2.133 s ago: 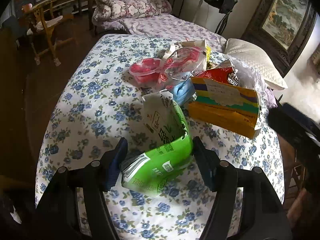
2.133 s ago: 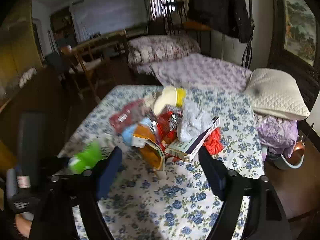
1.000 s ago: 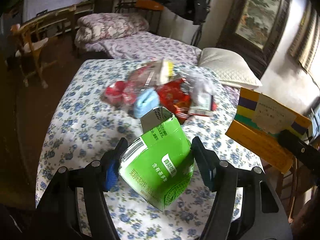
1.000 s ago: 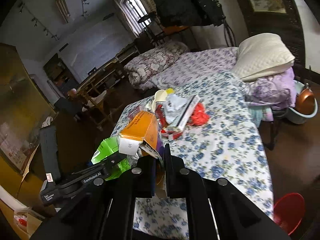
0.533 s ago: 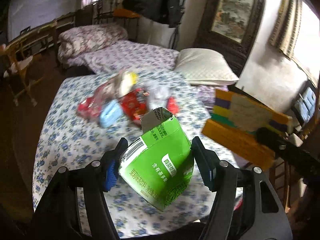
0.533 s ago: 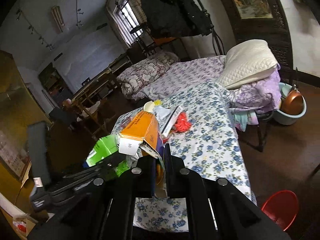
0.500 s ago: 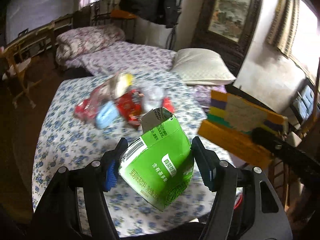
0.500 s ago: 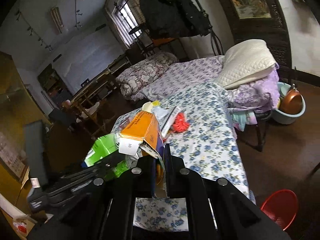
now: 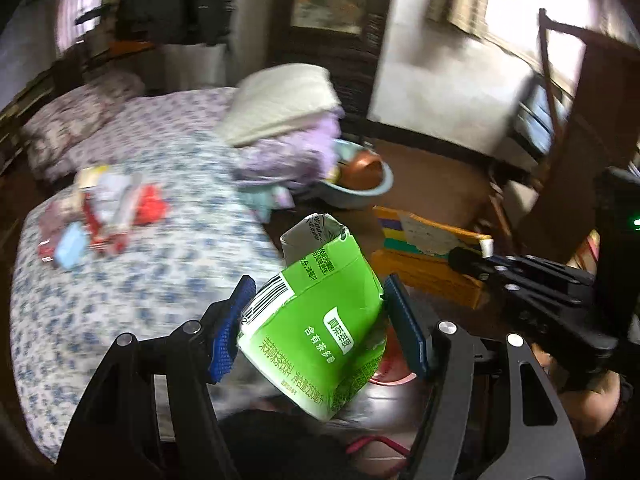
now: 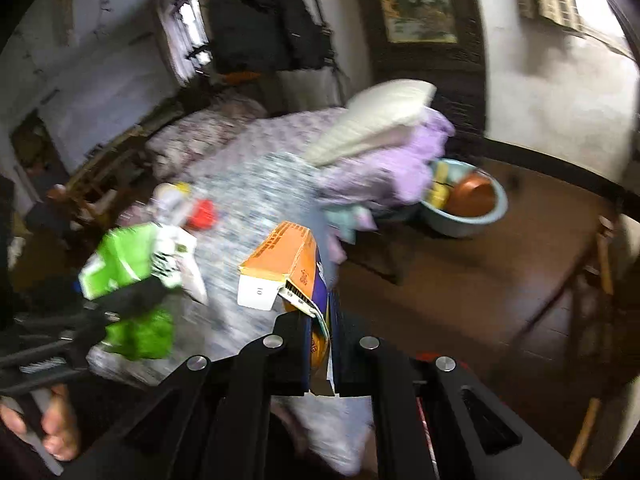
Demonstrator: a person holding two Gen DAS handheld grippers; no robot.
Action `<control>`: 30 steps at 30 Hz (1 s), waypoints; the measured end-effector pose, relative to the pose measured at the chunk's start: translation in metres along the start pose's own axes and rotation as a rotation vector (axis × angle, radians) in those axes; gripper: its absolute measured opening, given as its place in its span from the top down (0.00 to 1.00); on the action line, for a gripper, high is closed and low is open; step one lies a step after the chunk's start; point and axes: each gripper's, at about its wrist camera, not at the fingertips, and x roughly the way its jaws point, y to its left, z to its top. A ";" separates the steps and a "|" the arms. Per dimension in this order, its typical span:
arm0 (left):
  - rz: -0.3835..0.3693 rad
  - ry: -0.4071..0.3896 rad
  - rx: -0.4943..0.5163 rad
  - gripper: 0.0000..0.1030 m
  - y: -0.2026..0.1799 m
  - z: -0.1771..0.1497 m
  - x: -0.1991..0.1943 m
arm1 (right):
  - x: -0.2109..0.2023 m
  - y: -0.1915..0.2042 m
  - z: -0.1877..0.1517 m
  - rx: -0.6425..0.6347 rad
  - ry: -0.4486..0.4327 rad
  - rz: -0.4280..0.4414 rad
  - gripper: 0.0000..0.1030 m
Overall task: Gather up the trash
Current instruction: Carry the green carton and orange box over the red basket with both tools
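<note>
Flowered cloth covers the table [image 9: 120, 300], leftover trash [image 9: 100, 216] near its far edge. Beyond its near corner, a light, crushable green carton [image 9: 320, 328] is clamped by left gripper [image 9: 320, 320] fingers; right gripper [image 10: 320, 344] is pinched, apparently, on a flattened orange box [image 10: 284, 264].

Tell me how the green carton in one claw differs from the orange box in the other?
The green carton is bulky, with a torn-open top, and spreads the left claw wide. The orange box is flattened, so the right claw pinches it nearly shut. The carton is bright green with white print; the box is orange with a white end flap. Both are empty packaging, each held off the table.
</note>
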 end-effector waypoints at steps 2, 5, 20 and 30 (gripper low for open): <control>-0.030 0.021 0.014 0.37 -0.019 -0.003 0.011 | 0.002 -0.025 -0.013 0.026 0.029 -0.025 0.92; -0.060 0.067 0.034 0.37 -0.051 -0.009 0.034 | 0.010 -0.058 -0.034 0.069 0.071 -0.053 0.92; -0.046 0.351 0.025 0.37 -0.125 -0.038 0.200 | 0.107 -0.160 -0.133 0.309 0.301 -0.104 0.92; -0.063 0.563 -0.028 0.37 -0.120 -0.070 0.302 | 0.181 -0.180 -0.178 0.405 0.446 -0.150 0.92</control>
